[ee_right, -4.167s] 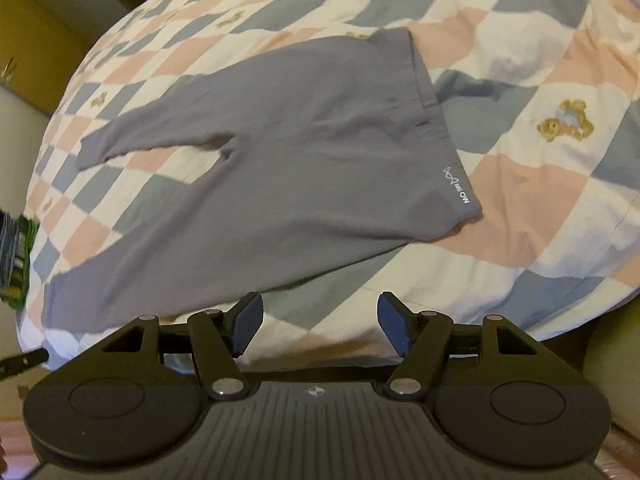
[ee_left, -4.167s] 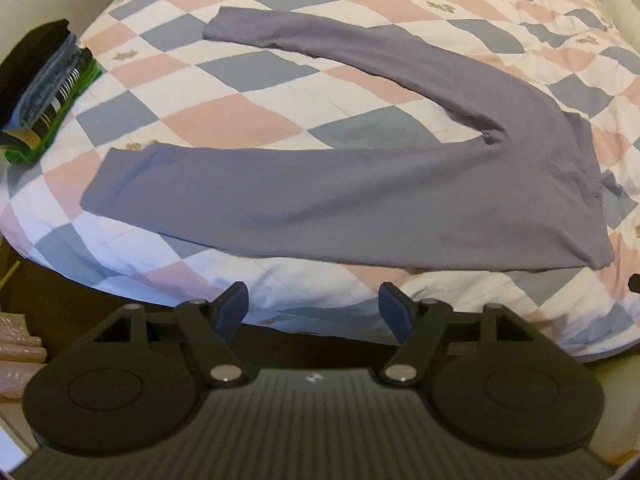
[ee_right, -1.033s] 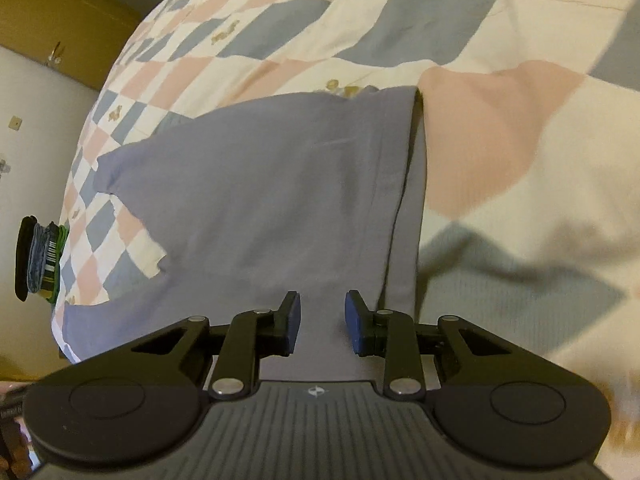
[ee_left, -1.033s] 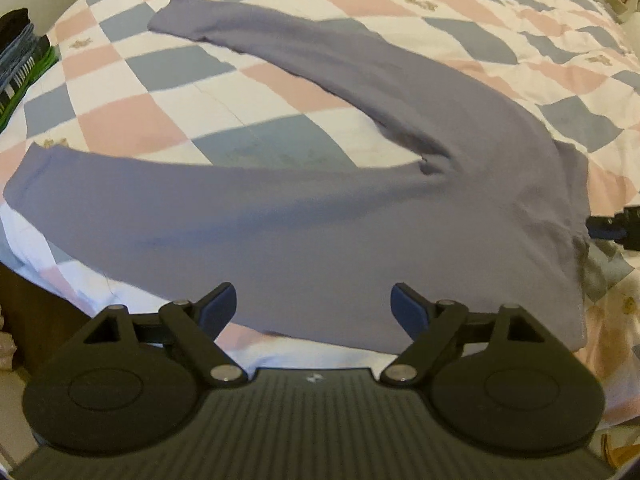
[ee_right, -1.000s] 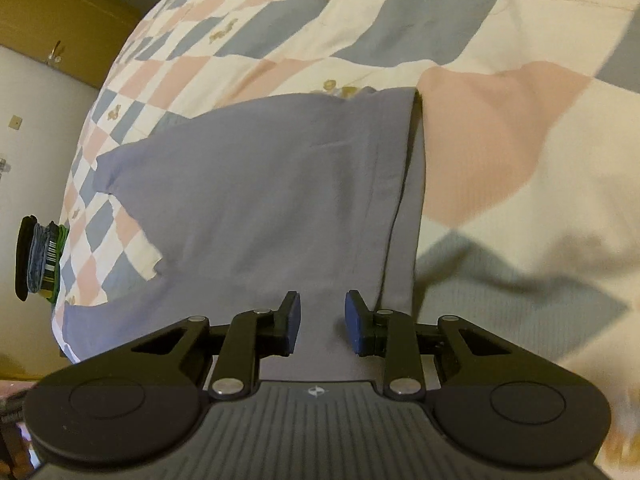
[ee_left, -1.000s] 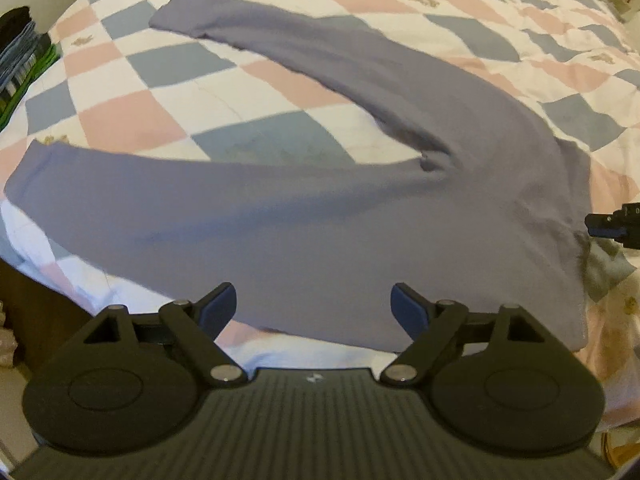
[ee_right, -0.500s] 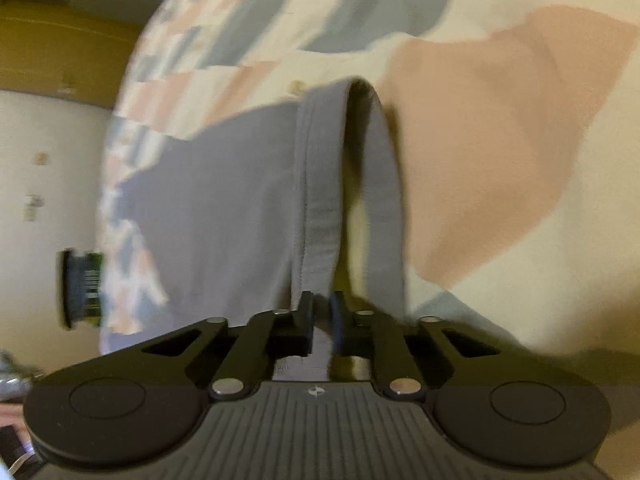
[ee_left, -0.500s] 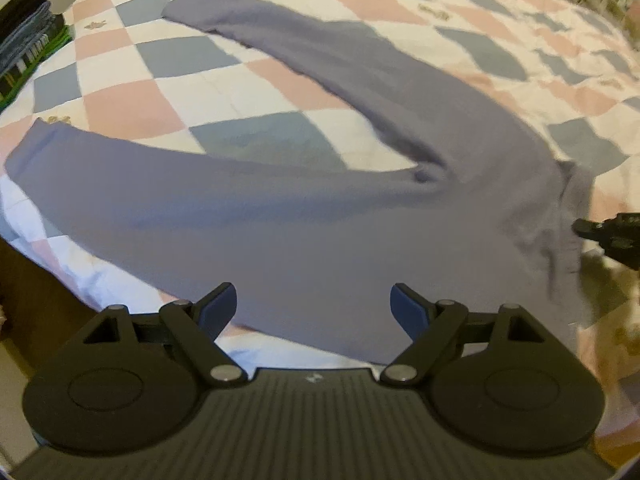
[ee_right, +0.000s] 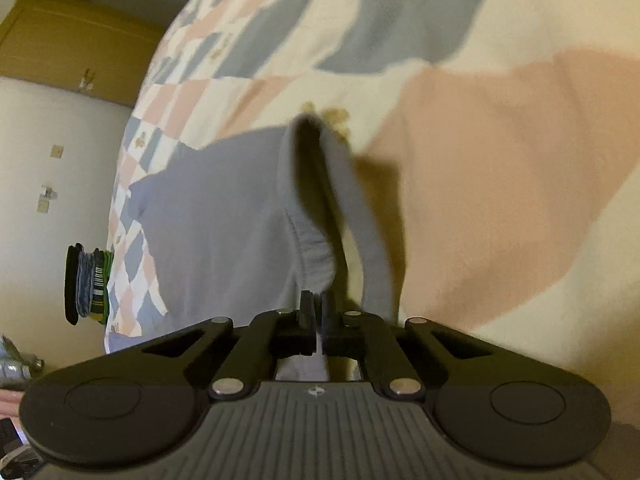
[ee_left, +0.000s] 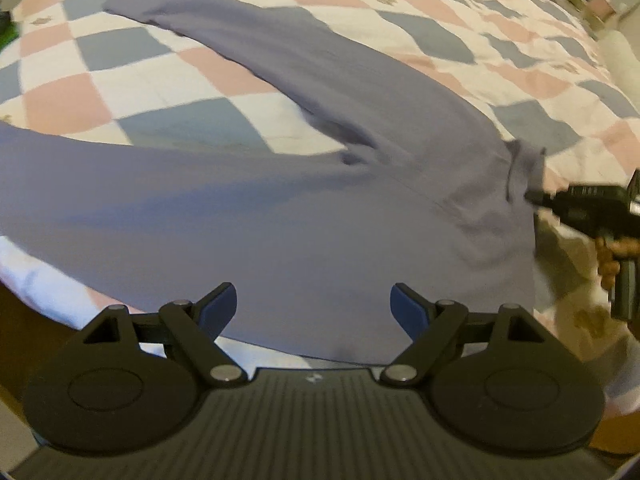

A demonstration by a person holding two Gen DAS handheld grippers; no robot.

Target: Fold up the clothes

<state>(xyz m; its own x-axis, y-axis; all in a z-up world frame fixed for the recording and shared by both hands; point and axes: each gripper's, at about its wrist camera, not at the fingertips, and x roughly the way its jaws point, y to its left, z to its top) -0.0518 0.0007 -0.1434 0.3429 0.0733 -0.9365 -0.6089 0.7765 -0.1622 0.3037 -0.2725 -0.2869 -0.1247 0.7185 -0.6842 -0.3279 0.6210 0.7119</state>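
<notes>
Covering the bed: a quilt (ee_left: 120,92) with pink, blue-grey and white diamonds lies over the whole bed, and small bear pictures sit on some white patches.

Room: in the right wrist view a pale wall (ee_right: 60,208) is at 9 o'clock, and a yellow-brown cupboard (ee_right: 80,40) is at 10 o'clock.

Pile: a stack of folded clothes (ee_right: 86,284) sits on the bed edge at 9 o'clock in the right wrist view, well apart from the trousers.

Trousers: the grey-purple trousers (ee_left: 280,208) lie flat on the quilt. One leg runs to 9 o'clock in the left wrist view and the other leg runs up to 11 o'clock. The waist end is at 3 o'clock.

Waistband: the waistband (ee_right: 316,248) is pulled up off the quilt into a standing fold, with a dark gap inside it.

Right hand-held gripper (ee_right: 318,320): its two fingers are squeezed together on the edge of the waistband. In the left wrist view it comes in from 3 o'clock, and fingers (ee_left: 612,260) wrap its handle.

Left hand-held gripper (ee_left: 312,308): its blue fingertips stand wide apart with nothing held. It points steeply down, above the near edge of the trousers at 6 o'clock.
</notes>
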